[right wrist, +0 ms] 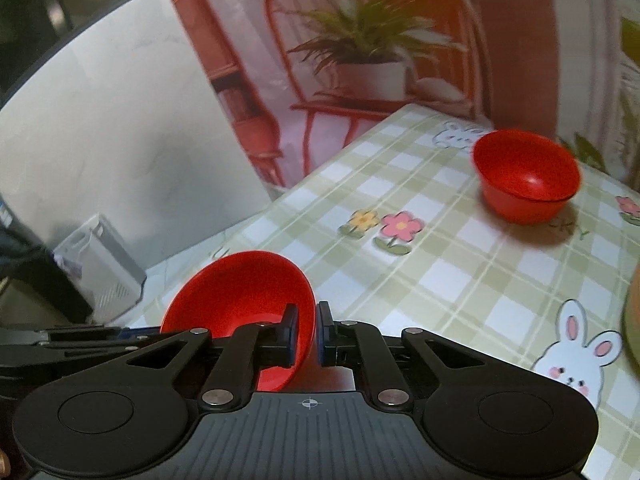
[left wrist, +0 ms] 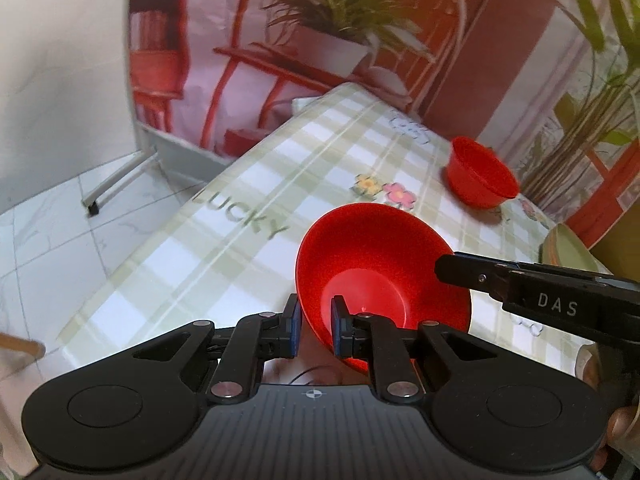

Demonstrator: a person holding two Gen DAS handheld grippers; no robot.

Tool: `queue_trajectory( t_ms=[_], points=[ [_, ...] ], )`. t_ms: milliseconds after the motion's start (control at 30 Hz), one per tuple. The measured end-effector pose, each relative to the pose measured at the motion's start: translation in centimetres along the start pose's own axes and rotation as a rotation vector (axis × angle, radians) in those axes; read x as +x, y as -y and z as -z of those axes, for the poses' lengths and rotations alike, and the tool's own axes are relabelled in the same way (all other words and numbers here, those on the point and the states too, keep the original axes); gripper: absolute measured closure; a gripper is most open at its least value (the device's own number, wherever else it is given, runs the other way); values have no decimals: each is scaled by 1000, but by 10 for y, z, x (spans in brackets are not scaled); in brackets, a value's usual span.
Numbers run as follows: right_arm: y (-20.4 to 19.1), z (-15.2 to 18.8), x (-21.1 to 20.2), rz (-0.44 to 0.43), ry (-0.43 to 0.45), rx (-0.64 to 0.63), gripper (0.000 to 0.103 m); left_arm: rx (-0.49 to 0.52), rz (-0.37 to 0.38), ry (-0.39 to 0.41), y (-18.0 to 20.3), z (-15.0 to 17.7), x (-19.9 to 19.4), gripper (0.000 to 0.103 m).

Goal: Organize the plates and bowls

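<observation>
Both hand-held grippers (left wrist: 316, 326) (right wrist: 308, 334) pinch glossy red bowl (left wrist: 380, 264) rim.

I read this as a staged home dining corner: ahead of my tongs lies a green-checked vinyl tablecloth with cartoon rabbits (right wrist: 420, 264), beyond it a printed fabric backdrop of red chairs and potted plants (left wrist: 320, 36).

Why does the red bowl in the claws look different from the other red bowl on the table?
The held bowl is tipped up, both claws (left claw, right claw) pinching its rim; the far bowl stands upright on the tablecloth, untouched. The held one flares wide; the far one has steeper sides. Both are plain red.
</observation>
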State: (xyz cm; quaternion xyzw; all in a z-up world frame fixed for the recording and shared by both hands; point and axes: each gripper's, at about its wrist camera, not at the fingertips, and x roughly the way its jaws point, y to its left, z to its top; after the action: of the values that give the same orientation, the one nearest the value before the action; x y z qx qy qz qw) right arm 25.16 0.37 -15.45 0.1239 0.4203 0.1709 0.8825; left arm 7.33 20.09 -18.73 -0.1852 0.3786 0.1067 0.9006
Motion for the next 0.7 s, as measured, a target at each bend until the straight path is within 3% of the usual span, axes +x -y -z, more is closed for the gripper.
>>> queue_trajectory(
  t_ms=[300, 700],
  points=[
    [44, -28, -29, 75, 114, 77, 95, 112, 69, 55, 52, -37, 10, 87],
    [114, -64, -45, 214, 199, 155, 94, 194, 187, 71, 123, -87, 62, 87]
  ],
)
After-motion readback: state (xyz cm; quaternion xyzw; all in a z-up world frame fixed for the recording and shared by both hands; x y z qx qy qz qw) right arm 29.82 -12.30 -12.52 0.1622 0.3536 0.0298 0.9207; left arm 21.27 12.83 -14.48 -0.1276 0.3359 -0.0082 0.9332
